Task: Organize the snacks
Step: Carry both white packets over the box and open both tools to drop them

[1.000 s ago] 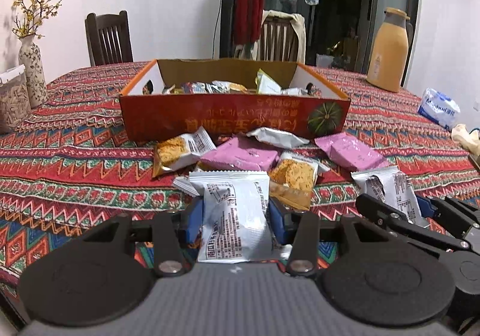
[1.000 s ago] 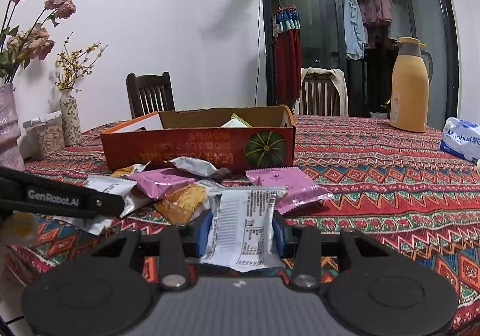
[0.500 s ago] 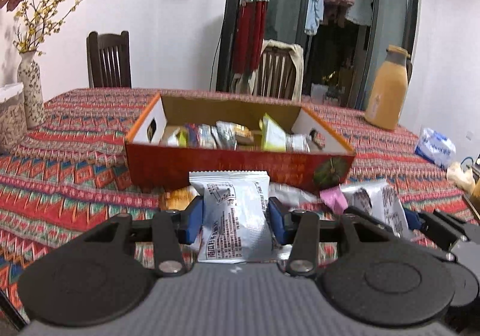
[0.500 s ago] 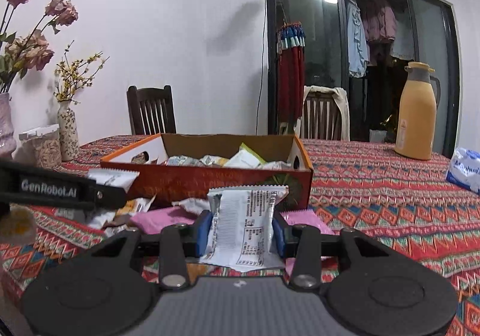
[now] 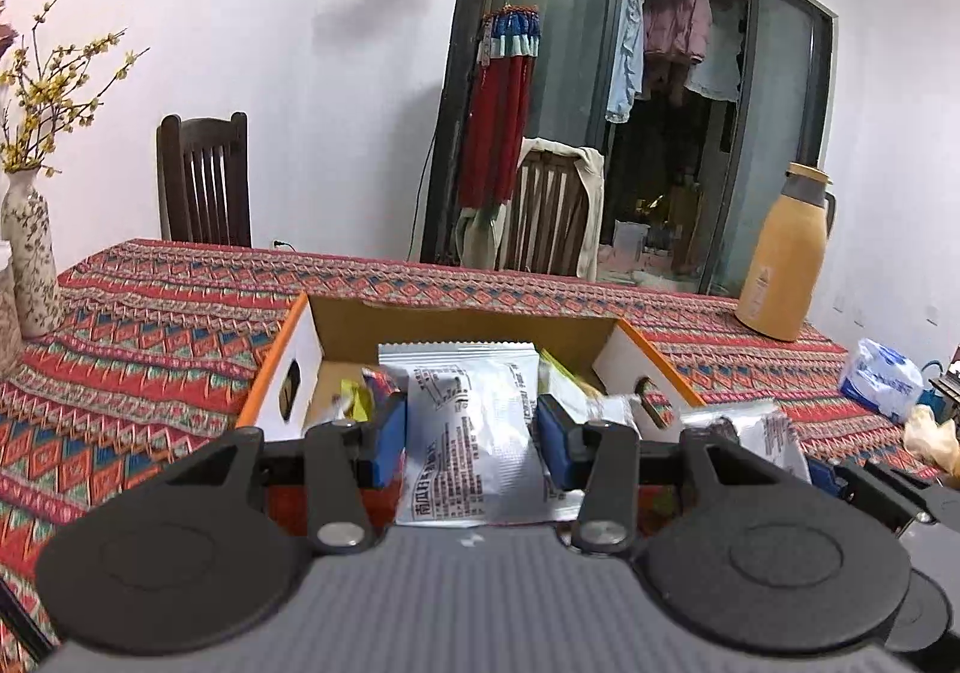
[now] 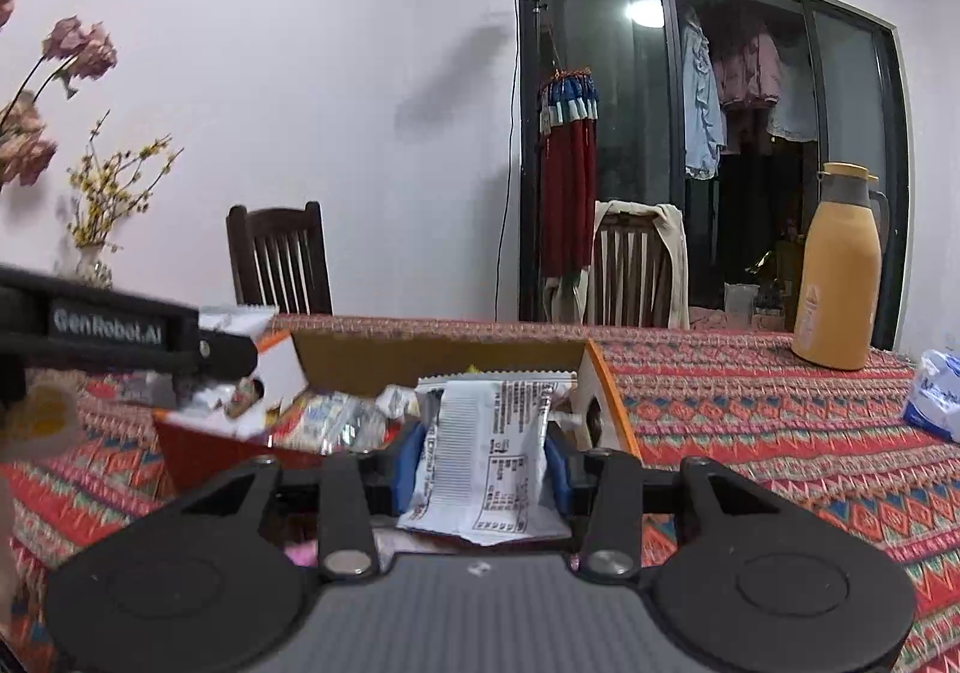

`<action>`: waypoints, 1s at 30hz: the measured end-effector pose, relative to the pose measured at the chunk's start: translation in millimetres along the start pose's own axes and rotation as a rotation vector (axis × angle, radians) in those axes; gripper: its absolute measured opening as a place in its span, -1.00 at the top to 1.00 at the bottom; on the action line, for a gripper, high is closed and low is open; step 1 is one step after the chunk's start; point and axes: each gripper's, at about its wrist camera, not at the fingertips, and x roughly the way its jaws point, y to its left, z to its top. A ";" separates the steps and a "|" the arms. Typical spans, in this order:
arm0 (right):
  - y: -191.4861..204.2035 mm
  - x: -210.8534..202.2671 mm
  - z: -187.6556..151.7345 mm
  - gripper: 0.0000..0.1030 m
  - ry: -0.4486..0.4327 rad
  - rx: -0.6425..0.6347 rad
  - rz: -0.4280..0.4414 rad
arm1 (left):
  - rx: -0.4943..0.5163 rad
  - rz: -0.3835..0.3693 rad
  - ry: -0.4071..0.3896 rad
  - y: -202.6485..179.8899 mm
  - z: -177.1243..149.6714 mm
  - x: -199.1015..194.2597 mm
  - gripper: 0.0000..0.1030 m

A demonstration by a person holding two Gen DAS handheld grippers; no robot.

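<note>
My left gripper [image 5: 471, 436] is shut on a white snack packet [image 5: 474, 427] and holds it over the near edge of the open orange cardboard box [image 5: 300, 343]. My right gripper [image 6: 483, 460] is shut on another white snack packet [image 6: 489, 457], held above the box [image 6: 606, 403] near its right end. The box holds several snack packets [image 6: 336, 421]. The right gripper and its packet [image 5: 756, 427] show at the right of the left wrist view; the left gripper's body [image 6: 120, 337] shows at the left of the right wrist view.
The box sits on a table with a red patterned cloth [image 5: 150, 325]. An orange thermos jug [image 5: 780, 259] and a white-blue tissue pack [image 5: 879, 382] stand at the right. A vase with yellow flowers [image 5: 30, 253] stands at the left. Wooden chairs [image 5: 204, 181] stand behind the table.
Both grippers have risen and moved forward with their packets, from over the loose snacks in front of the box to above the box's near edge.
</note>
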 end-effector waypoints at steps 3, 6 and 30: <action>2.7 14.4 14.3 0.21 -0.016 0.001 0.001 | 0.008 0.020 -0.014 6.2 11.6 13.1 0.09; 6.9 31.1 27.1 0.21 -0.025 -0.011 -0.001 | -0.008 0.039 -0.018 16.4 25.9 29.4 0.09; 21.0 138.5 38.4 0.20 0.035 -0.058 0.019 | -0.070 0.083 0.031 59.2 28.0 114.9 0.10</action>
